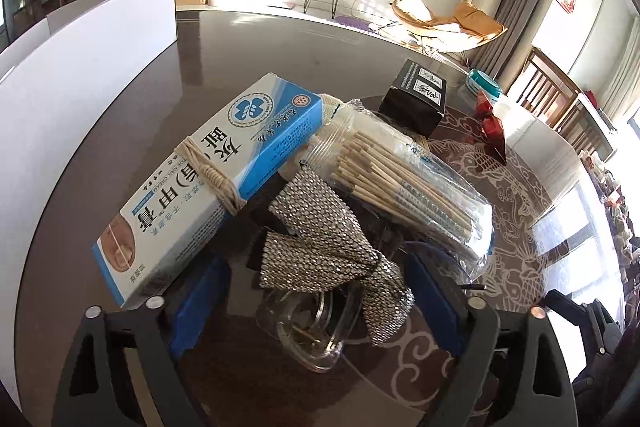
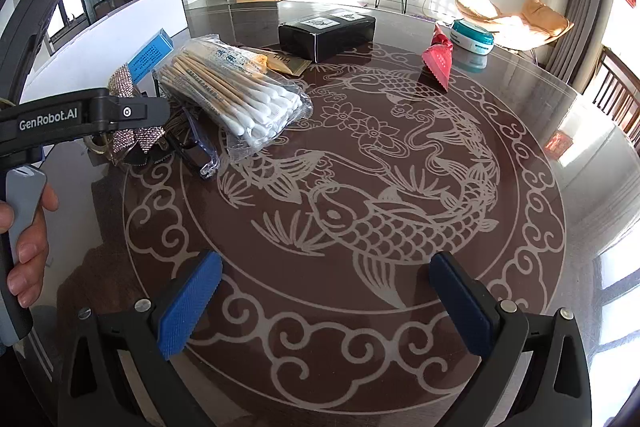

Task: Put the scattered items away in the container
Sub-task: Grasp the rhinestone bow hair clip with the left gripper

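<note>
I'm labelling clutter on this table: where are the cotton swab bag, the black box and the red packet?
cotton swab bag (image 2: pixel 236 95), right wrist view, mid-bag.
black box (image 2: pixel 326 33), right wrist view, front face.
red packet (image 2: pixel 438 59), right wrist view, centre.

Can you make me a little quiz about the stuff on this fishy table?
1. True or false: the cotton swabs are loose, not in a bag.
2. What colour is the box behind the swabs: A black, B yellow, C green?
3. Fill in: the right gripper has its jaws ____ and holds nothing.

Key: 1 false, they are in a clear bag. 2 A. 3 open.
</note>
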Demonstrator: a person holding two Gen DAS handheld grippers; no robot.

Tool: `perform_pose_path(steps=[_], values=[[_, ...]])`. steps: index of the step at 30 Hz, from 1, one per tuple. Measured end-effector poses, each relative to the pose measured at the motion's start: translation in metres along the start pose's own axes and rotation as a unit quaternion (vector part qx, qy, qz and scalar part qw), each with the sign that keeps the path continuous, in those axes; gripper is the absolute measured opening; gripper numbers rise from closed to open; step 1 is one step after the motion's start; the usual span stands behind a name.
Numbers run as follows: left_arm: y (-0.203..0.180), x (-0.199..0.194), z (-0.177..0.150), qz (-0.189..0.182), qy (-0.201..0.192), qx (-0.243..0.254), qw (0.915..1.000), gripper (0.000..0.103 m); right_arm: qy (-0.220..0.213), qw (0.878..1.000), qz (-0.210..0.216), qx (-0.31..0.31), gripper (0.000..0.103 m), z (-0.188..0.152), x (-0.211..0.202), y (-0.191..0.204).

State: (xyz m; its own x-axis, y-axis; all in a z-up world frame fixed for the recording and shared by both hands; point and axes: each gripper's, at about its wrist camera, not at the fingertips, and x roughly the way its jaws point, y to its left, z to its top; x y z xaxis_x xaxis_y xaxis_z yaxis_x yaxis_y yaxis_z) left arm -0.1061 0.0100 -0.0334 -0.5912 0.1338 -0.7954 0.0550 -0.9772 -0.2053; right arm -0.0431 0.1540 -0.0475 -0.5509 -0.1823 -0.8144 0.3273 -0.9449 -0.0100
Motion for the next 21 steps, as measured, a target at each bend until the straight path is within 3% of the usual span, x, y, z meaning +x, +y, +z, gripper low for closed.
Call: perform_pose_path(steps=[1, 5, 9, 12, 16, 21], values=[[0.005, -0.003, -0.002, -0.011, 0.000, 0.000, 0.9999, 0.070, 0.000, 1.000, 0.000, 0.000, 0.103, 0.000, 0.000, 0.000], [0.022, -0.024, -0.015, -0.006, 0.005, 0.054, 0.9985, 0.067, 0.000, 1.000, 0.000, 0.000, 0.103, 0.000, 0.000, 0.000], [0.042, -0.044, -0.035, -0.056, 0.043, 0.109, 0.9915, 0.067, 0.000, 1.000, 0.000, 0.000, 0.103, 0.000, 0.000, 0.000], [0.055, -0.058, -0.047, -0.057, 0.053, 0.133, 0.9880, 0.068, 0.000, 1.000, 0.000, 0.000, 0.103, 0.000, 0.000, 0.000], [0.063, -0.063, -0.054, -0.036, 0.043, 0.118, 0.9914, 0.080, 0.000, 1.000, 0.000, 0.000, 0.103, 0.000, 0.000, 0.000], [0.055, -0.055, -0.058, -0.025, 0.040, 0.111, 0.9927, 0.080, -0.010, 0.993, 0.097, -0.061, 0.103, 0.000, -0.005, 0.032]])
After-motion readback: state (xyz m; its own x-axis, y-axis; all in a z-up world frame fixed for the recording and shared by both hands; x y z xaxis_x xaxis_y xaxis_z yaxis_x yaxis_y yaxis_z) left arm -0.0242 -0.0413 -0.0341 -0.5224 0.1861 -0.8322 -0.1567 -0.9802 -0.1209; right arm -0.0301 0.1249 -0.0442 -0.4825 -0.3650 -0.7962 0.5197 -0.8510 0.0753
